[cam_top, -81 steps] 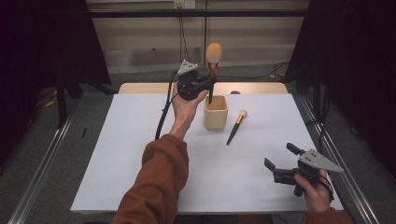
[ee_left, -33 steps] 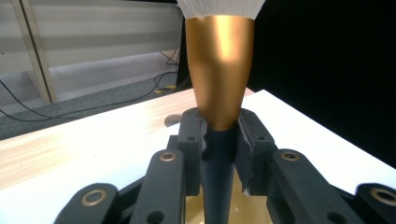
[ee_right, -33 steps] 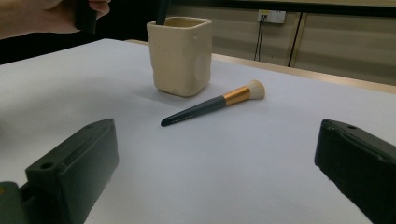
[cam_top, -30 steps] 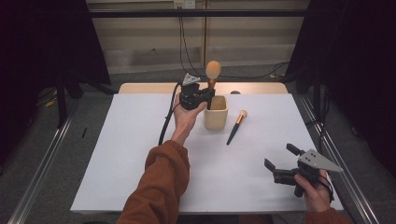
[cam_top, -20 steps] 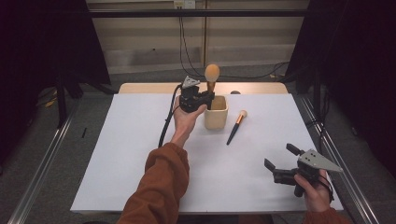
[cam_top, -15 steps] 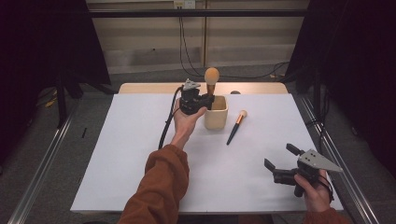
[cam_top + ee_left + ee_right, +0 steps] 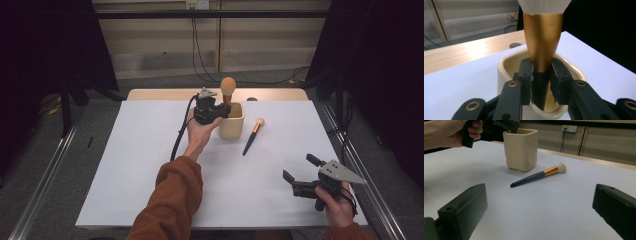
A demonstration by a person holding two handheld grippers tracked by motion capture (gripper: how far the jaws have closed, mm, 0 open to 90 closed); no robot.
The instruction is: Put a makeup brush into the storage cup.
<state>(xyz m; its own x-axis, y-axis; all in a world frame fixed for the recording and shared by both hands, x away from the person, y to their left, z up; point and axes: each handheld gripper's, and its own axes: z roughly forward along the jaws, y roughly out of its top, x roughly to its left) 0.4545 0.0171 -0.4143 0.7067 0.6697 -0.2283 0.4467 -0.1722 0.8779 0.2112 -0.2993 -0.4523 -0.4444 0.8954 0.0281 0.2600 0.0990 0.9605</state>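
Large brush (image 7: 541, 50): round, fluffy pale head on a glossy tapering gold ferrule, then a slim dark handle; it stands upright with its lower end down inside the cup.
Cup (image 7: 232, 120): cream, glazed, squarish with rounded corners and a slightly uneven rim; it sits at the far middle of the table.
Left gripper (image 7: 541, 77): black plastic jaws with brass-coloured screws, clamped narrowly on the large brush's dark handle just below the ferrule, right over the cup's mouth.
Left hand (image 7: 200, 132): wrapped around the gripper body just left of the cup, an orange-brown sleeve behind it.
Small brush (image 7: 252, 136): dark handle, gold band, small pale tuft; it lies flat just right of the cup, apart from it, tuft toward the far side.
Right gripper (image 7: 300, 175): black with a grey three-cornered plate on top, jaws spread wide with nothing between them, at the near right, well apart from both brushes.
Table (image 7: 125, 165): smooth white matt sheet over a pale wood top whose far edge shows.
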